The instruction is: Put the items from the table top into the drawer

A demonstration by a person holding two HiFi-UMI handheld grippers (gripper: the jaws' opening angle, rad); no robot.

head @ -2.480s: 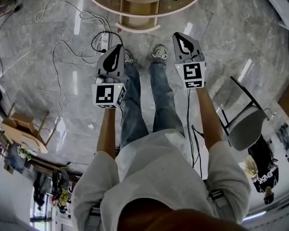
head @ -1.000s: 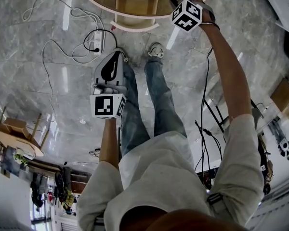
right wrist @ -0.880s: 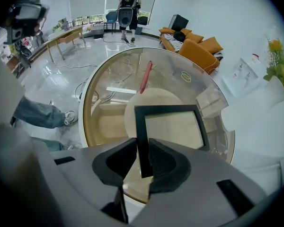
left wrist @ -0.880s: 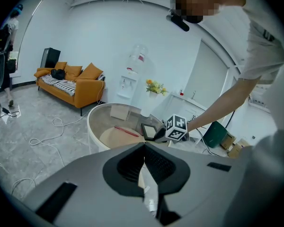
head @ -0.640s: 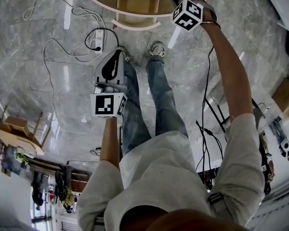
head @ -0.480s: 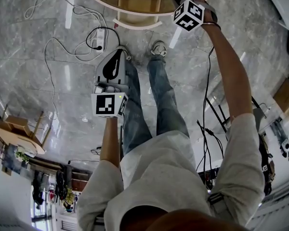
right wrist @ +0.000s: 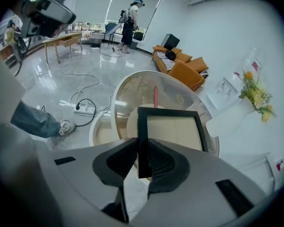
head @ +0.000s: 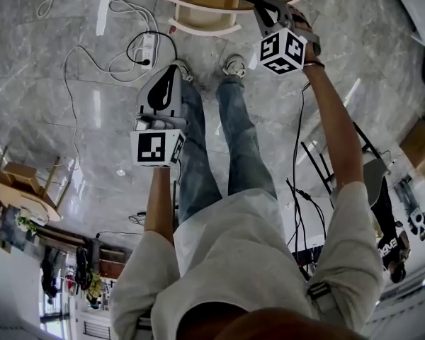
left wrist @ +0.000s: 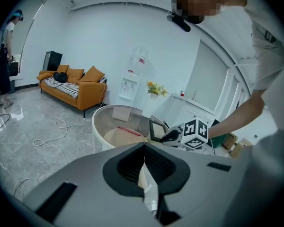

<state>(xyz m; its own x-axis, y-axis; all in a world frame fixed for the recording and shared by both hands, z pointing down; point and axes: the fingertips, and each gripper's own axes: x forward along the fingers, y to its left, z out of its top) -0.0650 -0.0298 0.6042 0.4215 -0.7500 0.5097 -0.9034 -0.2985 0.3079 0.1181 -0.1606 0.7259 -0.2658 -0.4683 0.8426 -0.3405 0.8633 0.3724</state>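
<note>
Frame (right wrist: 173, 129): cropped in head view | right hand-held gripper (right wrist: 143, 145): just clamped onto its edge | left hand-held gripper (left wrist: 144, 148): jaws together

A glossy grey marble floor (head: 71, 140) spreads all round. On it lies a white power strip (head: 148, 48) with a black cable (head: 131, 44) looped at it, and thin white cables (head: 92, 16) curl away to the left. Far off, an orange sofa (left wrist: 73, 86) with cushions stands against the white wall, a black screen (left wrist: 52, 60) just left of it. Further right are a white water dispenser (left wrist: 132, 82) and yellow flowers (left wrist: 156, 89). A wooden desk (right wrist: 61, 41) stands near the far windows, where a person (right wrist: 131, 15) stands.
</note>
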